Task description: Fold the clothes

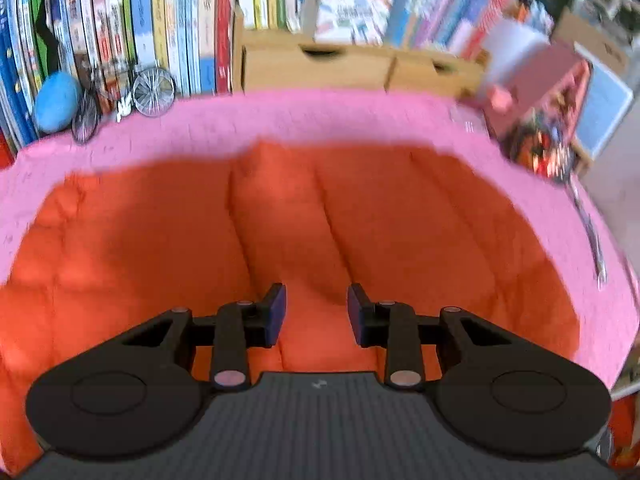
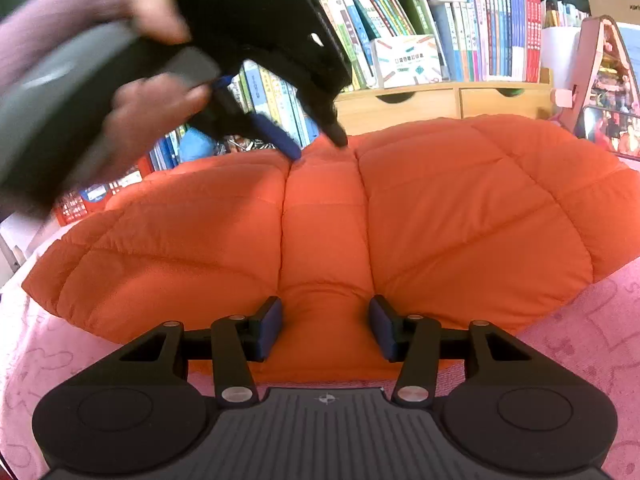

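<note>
An orange quilted jacket (image 1: 400, 220) (image 2: 460, 208) lies spread on a pink cover (image 1: 280, 120) (image 2: 580, 340). My left gripper (image 1: 316, 312) (image 2: 318, 146) points steeply down at the jacket's far edge. Its pads straddle the narrow centre panel, which rises to a peak between them. The picture there is blurred. A person's hand (image 2: 152, 108) holds that gripper at the upper left of the right wrist view. My right gripper (image 2: 326, 328) sits at the near edge of the same panel. The fabric puckers and bulges between its pads.
Behind the cover stand a low wooden drawer unit (image 1: 320, 68) (image 2: 440, 100) and rows of books (image 1: 140, 20). A blue ball (image 1: 56, 100) and a small wire bicycle (image 1: 152, 88) sit at the back left. A colourful toy house (image 2: 608, 92) stands at the right.
</note>
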Available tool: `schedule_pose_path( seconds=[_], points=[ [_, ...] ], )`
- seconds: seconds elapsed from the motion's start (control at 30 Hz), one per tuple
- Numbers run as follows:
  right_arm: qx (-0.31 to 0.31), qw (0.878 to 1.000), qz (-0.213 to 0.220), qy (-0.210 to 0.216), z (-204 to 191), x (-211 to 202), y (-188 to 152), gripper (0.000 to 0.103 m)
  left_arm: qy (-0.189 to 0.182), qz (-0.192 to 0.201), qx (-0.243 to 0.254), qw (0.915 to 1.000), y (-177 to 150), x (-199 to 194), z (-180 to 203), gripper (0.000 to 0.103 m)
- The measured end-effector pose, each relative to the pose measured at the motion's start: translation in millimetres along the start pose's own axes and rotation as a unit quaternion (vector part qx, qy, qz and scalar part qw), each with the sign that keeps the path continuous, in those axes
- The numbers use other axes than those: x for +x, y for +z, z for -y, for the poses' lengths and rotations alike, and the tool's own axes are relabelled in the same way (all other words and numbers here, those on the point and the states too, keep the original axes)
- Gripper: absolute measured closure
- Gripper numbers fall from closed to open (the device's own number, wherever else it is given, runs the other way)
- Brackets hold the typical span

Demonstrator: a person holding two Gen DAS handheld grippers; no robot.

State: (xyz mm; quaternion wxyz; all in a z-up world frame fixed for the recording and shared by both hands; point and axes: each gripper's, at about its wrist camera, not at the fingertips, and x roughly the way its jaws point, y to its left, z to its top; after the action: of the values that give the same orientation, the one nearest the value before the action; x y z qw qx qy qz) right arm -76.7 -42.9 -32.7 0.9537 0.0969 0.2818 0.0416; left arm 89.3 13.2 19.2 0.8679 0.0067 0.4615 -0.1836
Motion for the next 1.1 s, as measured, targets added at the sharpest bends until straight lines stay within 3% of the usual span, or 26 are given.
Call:
schedule_pose_path(
  seconds=[0.13,0.4,0.77,1.1],
  points=[
    [0.002,1.0,0.001,0.002,0.1,-1.4,-0.7,0.053,0.015,-0.031,0.011,0.9993,-12.0,7.0,8.4,0.069],
    [0.005,1.0,0.001,0.009,0.4,-4.1,-2.0,0.051,0.026,-0.044,0.017,0.9986,-26.1,0.8,19.4,0.06],
    [0.006,1.0,0.001,0.014,-2.3,-8.4,-4.9,0.049,0.039,-0.054,0.018,0.9976,-25.6,17.8,18.5,0.052],
    [0.004,1.0,0.0,0.014,-6.0,-11.7,-7.4,0.049,0.051,-0.039,0.003,0.998,-16.7,26.5,13.8,0.051]
  ],
)
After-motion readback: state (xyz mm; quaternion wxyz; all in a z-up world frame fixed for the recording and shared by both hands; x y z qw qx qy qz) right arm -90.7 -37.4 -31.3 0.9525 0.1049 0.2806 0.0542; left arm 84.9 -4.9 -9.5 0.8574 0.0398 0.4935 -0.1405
